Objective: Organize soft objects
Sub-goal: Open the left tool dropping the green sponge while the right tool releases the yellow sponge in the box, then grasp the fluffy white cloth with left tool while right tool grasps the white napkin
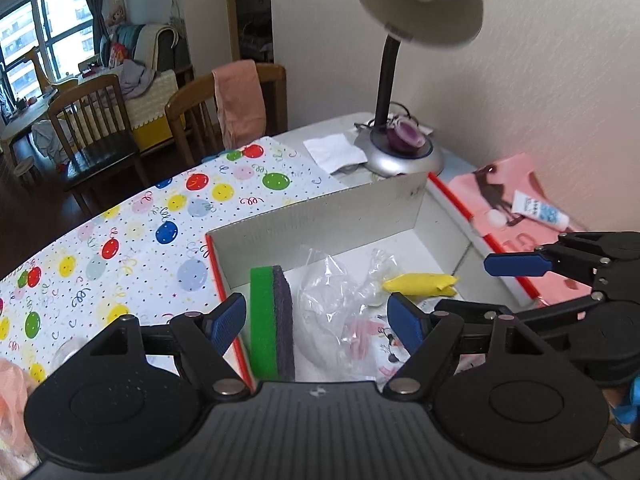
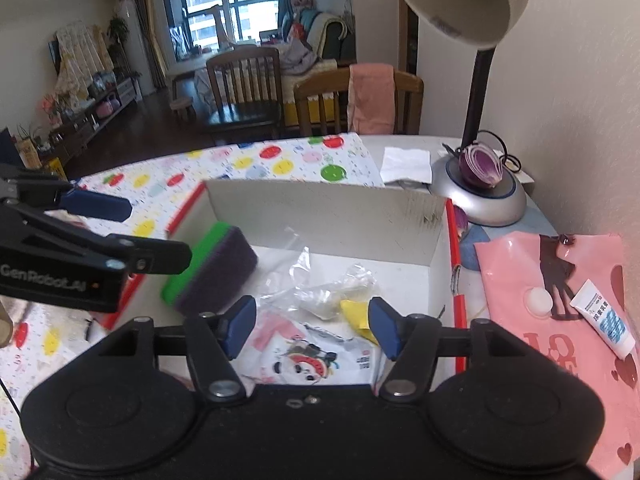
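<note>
Below both sets of parted, empty jaws, the box [image 2: 320, 208] already holds a sponge [image 1: 272, 320], yellow cloth [image 1: 420, 285] and plastic bags [image 2: 320, 284]; left gripper [image 1: 316, 322] and right gripper [image 2: 312, 326] grasp nothing, so sorting seems mostly done.

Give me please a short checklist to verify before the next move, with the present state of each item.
1. Left claw empty, jaws apart: ok.
2. Right claw empty, jaws apart: ok.
3. Green sponge inside the box, leaning at its left wall: ok.
4. Yellow soft piece and clear plastic bag inside the box: ok.
5. Nothing soft left outside the box: not ok, a pink soft thing lies at the lower left edge on the balloon tablecloth.
6. White tube on the pink mat belongs with the soft objects: cannot tell.
</note>
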`<action>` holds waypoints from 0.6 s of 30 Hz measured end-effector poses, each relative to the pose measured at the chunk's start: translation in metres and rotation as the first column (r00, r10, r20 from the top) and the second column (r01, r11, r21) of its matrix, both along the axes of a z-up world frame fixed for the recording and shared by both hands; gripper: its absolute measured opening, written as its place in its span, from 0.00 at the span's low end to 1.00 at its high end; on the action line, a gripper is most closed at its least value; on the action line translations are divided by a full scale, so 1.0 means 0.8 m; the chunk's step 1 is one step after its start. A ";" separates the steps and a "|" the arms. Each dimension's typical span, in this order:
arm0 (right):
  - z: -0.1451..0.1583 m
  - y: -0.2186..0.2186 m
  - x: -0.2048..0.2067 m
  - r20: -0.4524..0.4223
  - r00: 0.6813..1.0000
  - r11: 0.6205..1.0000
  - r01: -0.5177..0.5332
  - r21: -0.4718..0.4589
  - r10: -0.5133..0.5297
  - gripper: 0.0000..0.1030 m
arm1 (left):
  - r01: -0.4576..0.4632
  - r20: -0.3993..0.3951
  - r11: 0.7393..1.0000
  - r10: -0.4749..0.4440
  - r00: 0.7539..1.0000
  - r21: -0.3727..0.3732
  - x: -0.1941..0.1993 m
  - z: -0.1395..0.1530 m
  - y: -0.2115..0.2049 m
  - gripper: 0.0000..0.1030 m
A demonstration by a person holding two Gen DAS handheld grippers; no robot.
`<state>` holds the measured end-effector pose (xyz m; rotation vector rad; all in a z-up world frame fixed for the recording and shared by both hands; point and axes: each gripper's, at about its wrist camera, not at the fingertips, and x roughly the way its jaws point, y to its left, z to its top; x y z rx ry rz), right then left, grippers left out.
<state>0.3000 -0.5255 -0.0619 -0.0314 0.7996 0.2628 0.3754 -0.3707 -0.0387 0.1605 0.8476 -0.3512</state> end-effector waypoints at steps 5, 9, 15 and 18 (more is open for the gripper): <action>0.020 0.017 -0.022 0.038 0.999 1.000 -0.015 0.012 0.014 0.64 | -0.009 0.010 0.998 0.009 1.000 -0.058 -0.029 0.020 0.032 0.75; 0.035 0.038 -0.042 0.071 0.997 0.999 -0.038 0.022 0.036 0.70 | -0.025 0.024 0.994 0.028 0.999 -0.102 -0.053 0.034 0.064 0.75; 0.046 0.079 -0.067 0.101 0.993 0.997 -0.069 0.038 0.065 0.74 | -0.064 0.060 0.990 0.072 0.996 -0.129 -0.086 0.049 0.122 0.75; 0.047 0.103 -0.081 0.110 0.989 0.993 -0.104 0.051 0.098 0.77 | -0.084 0.069 0.987 0.095 0.993 -0.140 -0.101 0.051 0.154 0.75</action>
